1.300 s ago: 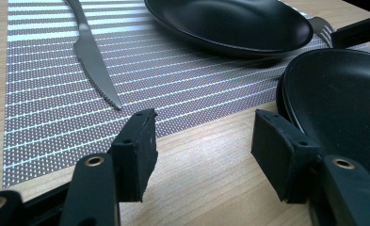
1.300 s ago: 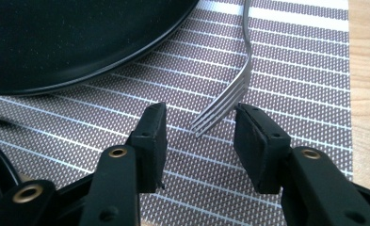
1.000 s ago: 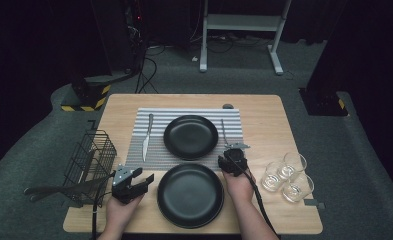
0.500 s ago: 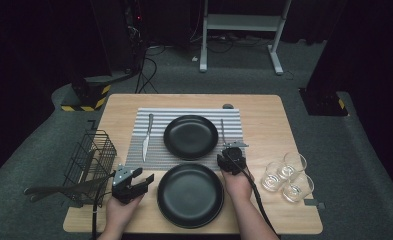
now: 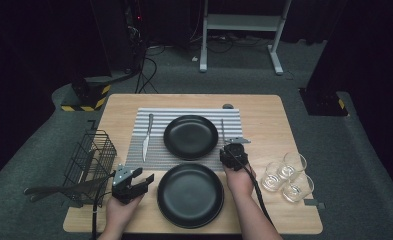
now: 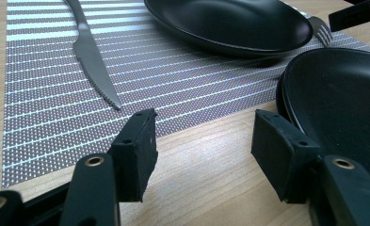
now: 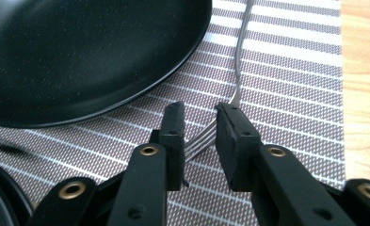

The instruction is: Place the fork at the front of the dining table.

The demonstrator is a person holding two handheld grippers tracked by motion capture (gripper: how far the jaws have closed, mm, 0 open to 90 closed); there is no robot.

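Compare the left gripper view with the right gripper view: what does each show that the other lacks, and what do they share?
Left gripper view: the knife on the striped mat, and the left tongs open over bare table. Right gripper view: the fork with its tines between the right tongs, whose jaws have just been closing; whether they press it yet is unclear. Shared: the far plate, the striped mat and the fork.
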